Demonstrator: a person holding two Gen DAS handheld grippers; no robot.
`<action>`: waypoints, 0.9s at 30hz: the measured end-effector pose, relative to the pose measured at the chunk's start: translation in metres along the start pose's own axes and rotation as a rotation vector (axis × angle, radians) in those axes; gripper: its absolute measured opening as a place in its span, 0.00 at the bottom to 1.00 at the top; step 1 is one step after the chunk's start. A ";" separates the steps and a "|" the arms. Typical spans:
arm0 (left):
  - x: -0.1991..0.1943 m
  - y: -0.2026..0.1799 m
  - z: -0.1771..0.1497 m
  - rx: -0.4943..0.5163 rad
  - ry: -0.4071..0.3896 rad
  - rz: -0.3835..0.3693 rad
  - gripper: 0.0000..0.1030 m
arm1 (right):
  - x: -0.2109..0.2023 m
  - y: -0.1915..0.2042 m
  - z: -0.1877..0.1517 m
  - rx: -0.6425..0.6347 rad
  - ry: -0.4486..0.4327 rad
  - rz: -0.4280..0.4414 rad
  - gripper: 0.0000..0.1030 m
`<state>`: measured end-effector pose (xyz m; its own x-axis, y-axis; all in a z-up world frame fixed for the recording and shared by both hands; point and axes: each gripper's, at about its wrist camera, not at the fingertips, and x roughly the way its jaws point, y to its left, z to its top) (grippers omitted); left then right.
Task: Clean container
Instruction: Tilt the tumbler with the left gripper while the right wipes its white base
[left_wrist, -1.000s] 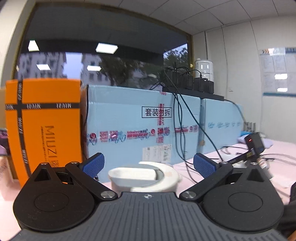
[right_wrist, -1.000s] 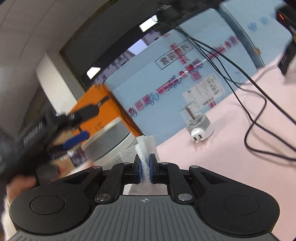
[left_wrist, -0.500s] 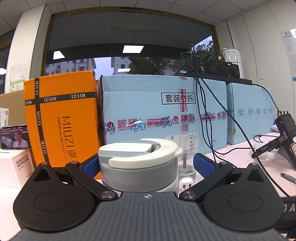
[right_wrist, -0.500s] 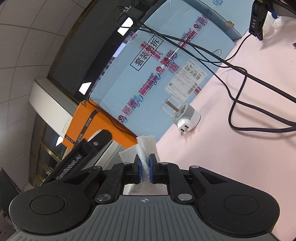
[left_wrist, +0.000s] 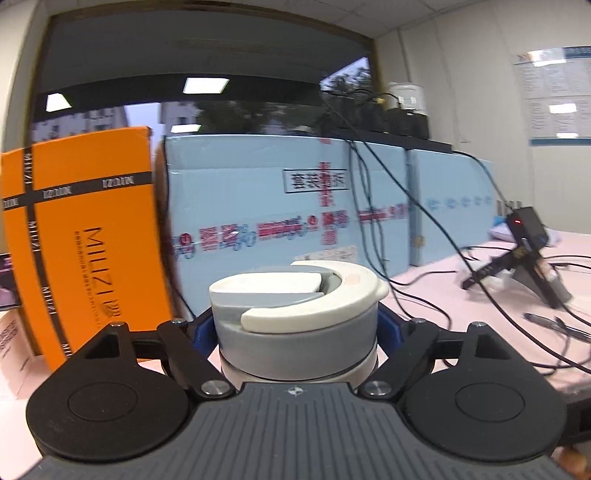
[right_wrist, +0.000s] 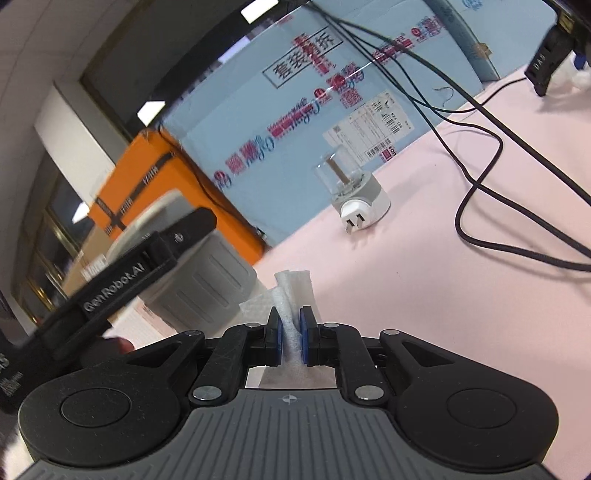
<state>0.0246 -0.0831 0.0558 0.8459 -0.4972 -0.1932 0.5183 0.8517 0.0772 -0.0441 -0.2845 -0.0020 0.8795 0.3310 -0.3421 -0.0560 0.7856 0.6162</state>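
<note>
A round grey container (left_wrist: 295, 332) with a white and grey lid sits between the blue pads of my left gripper (left_wrist: 295, 328), which is shut on its body. In the right wrist view the container (right_wrist: 199, 284) is at the left with the left gripper's black arm across it. My right gripper (right_wrist: 290, 334) is shut on a folded white tissue (right_wrist: 291, 291), which sticks up between the pads, just right of the container.
An orange box (left_wrist: 77, 236) and long blue cartons (left_wrist: 288, 206) stand behind on the pink table (right_wrist: 424, 295). A small clear-topped plug device (right_wrist: 351, 192) stands by the cartons. Black cables (right_wrist: 480, 206) and a black device on a stand (left_wrist: 528, 240) lie to the right.
My left gripper's pads have closed from wide apart onto the container. The right gripper with the tissue has swung its view and sits nearer the container.
</note>
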 end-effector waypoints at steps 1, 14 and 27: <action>0.000 0.003 0.001 0.002 0.005 -0.022 0.77 | 0.001 0.002 0.001 -0.024 0.013 -0.006 0.10; 0.014 0.031 0.010 0.072 0.054 -0.278 0.78 | 0.016 0.013 0.014 -0.363 0.153 -0.120 0.28; -0.002 0.027 0.010 0.077 -0.054 -0.185 0.90 | 0.029 0.033 -0.005 -0.557 0.267 -0.055 0.43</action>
<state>0.0386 -0.0605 0.0677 0.7395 -0.6542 -0.1584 0.6721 0.7307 0.1201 -0.0225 -0.2463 0.0048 0.7438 0.3447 -0.5727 -0.3154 0.9364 0.1541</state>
